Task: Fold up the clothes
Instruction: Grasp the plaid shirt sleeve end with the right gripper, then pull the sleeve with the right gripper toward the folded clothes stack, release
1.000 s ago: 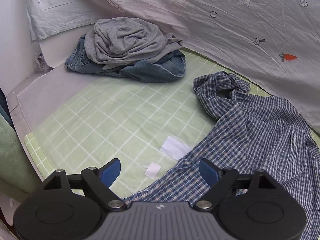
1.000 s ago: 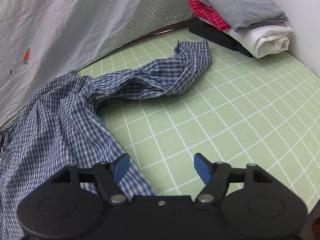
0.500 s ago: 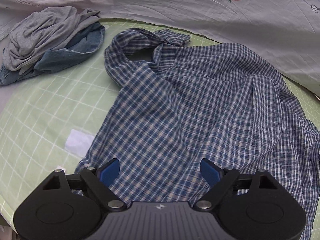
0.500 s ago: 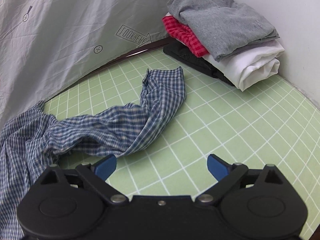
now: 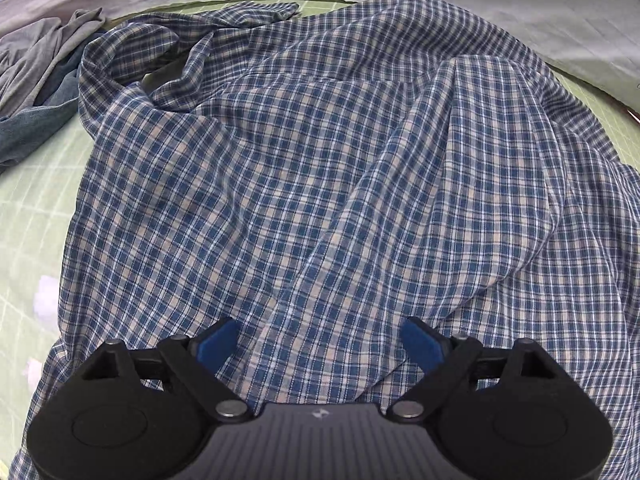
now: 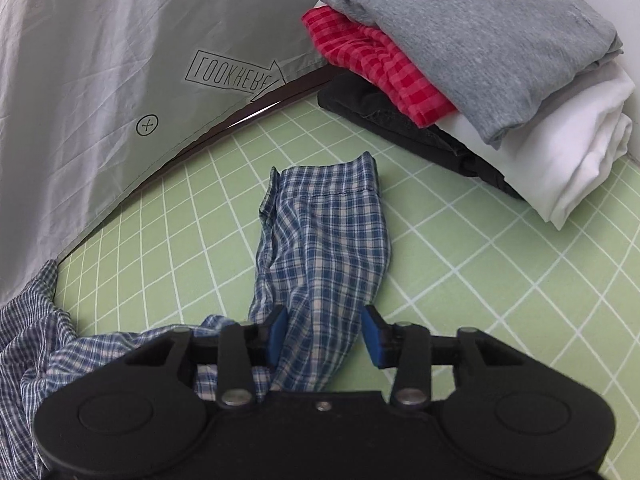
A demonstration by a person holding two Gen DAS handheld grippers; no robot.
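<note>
- Blue-and-white checked cotton shirt (image 5: 320, 168) lay crumpled and unfolded on the green grid-lined mat (image 6: 500, 280), its body spread wide beneath the left gripper (image 5: 320, 344), whose blue pads stood far apart, grasping nothing.
- One checked sleeve (image 6: 324, 240) stretched straight out over the mat; the right gripper (image 6: 325, 334) straddled it, jaws partly parted and not clamped, one pad touching cloth.
- Judging by this, folding of the shirt had not begun: sleeves needed bringing in and the body smoothing.
- A neat stack of folded clothes (image 6: 480, 60), grey, red-checked, white and black, sat beyond the sleeve cuff, suggesting earlier items were done.
- A rumpled grey garment on blue denim (image 5: 36, 88) waited near the collar, apparently still to fold.
- A pale printed sheet (image 6: 100, 60) bordered the mat; nothing blocked the sleeve.
</note>
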